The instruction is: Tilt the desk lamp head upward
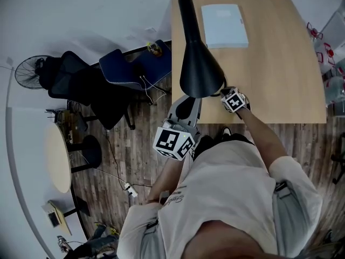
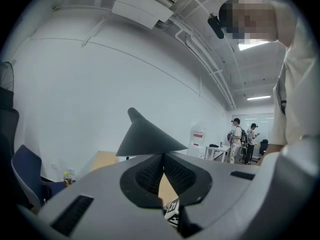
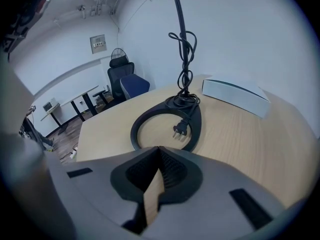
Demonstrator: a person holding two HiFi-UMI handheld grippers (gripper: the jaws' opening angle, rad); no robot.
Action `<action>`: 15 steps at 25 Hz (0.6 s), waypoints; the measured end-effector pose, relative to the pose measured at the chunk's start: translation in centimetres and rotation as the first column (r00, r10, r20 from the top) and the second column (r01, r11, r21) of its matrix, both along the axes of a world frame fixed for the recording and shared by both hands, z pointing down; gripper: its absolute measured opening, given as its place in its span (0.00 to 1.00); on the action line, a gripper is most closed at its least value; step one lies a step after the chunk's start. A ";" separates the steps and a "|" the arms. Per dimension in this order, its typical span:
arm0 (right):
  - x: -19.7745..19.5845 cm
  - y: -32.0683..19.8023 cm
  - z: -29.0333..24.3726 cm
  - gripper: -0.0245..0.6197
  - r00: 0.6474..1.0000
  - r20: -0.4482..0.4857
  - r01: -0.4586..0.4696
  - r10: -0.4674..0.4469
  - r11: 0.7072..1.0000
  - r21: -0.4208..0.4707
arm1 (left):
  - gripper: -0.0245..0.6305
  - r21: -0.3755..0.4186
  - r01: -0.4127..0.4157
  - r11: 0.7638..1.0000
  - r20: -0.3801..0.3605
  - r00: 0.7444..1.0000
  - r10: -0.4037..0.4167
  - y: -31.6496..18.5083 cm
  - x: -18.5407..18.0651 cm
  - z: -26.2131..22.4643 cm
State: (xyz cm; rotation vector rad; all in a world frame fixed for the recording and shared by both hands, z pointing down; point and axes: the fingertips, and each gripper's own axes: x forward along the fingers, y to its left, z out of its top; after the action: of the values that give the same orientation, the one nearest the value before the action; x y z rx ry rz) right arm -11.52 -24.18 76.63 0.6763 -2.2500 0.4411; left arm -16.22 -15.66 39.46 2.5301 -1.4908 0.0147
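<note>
Sizing up black cone-shaped desk lamp head, hanging low over near edge of pale wooden desk. Left gripper and right gripper both pressed together, empty. Best: spread jaws, pinch shade rim, steady black ring base, raise slowly.

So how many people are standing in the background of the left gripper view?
2, both at the room's far end: one person by a white table, the second person just right of the first. Others may be hidden behind the wearer's shirt.
</note>
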 end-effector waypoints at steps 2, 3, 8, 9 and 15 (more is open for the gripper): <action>0.0 -0.1 0.0 0.03 1.000 0.009 -0.011 0.011 1.000 -0.006 | 0.06 0.008 -0.003 1.000 -0.006 1.000 0.003 0.0 0.0 -0.9; -0.1 -0.1 0.0 0.03 1.000 0.008 -0.012 0.012 1.000 -0.005 | 0.06 0.015 -0.002 1.000 0.000 1.000 0.002 0.1 0.0 -1.2; -0.2 -0.3 0.0 0.03 1.000 0.013 -0.010 0.010 1.000 0.007 | 0.06 0.086 0.000 0.996 0.064 0.998 -0.005 0.5 0.2 -3.7; -0.2 -0.3 0.0 0.03 1.000 0.010 -0.008 0.008 1.000 0.006 | 0.06 0.099 -0.003 0.995 0.074 0.997 -0.005 0.6 0.2 -4.3; -0.3 -0.2 0.1 0.03 1.000 0.011 -0.025 0.025 1.000 0.010 | 0.06 0.115 -0.035 0.993 0.055 0.998 0.029 0.8 0.3 -6.1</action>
State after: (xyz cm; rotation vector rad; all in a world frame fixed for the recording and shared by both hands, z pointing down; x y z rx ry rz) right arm -11.82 -24.43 76.77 0.7093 -2.2580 0.4470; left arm -15.91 -14.85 33.34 2.6649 -1.5128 0.0001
